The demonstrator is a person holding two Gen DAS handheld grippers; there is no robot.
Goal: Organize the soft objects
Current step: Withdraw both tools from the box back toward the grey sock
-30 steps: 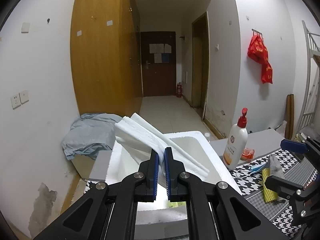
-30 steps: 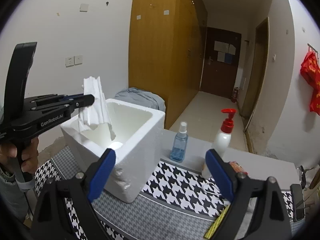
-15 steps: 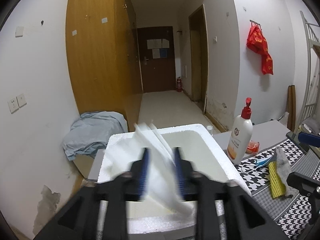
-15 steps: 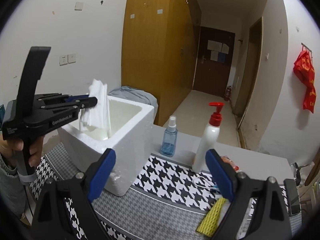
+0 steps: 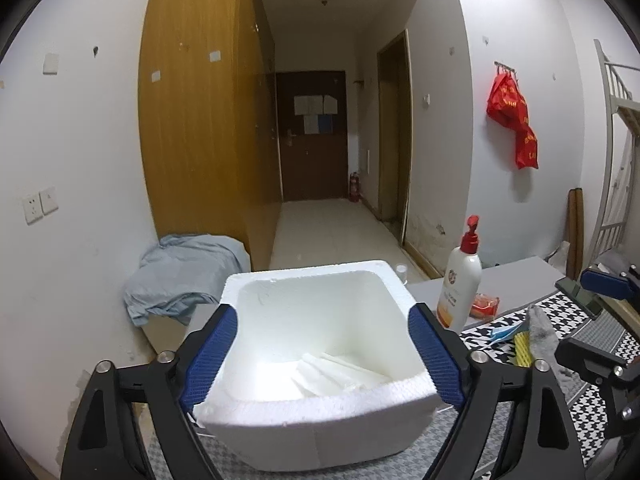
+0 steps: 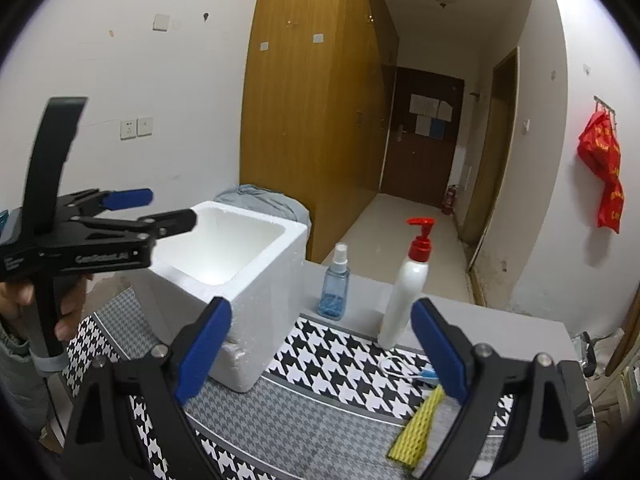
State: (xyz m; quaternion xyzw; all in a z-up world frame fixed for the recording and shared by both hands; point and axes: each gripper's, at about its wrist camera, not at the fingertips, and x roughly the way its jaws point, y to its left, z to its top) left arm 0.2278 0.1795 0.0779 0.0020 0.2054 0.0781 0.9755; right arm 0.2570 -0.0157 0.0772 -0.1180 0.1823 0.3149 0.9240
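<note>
Hovering over the foam box (image 5: 320,412), left gripper (image 5: 322,354) has just been opening, nothing between its fingers; white foam sheets (image 5: 340,372) lie inside. Right gripper (image 6: 320,354) spread, empty. Yellow foam net (image 6: 416,428) lies on the bench (image 6: 328,364) just ahead of it, long axis running away, right hand nearer.

A rough white foam box (image 5: 320,432), a woven houndstooth mat (image 6: 340,364) and a glossy plastic pump bottle (image 6: 404,292) are seen.
</note>
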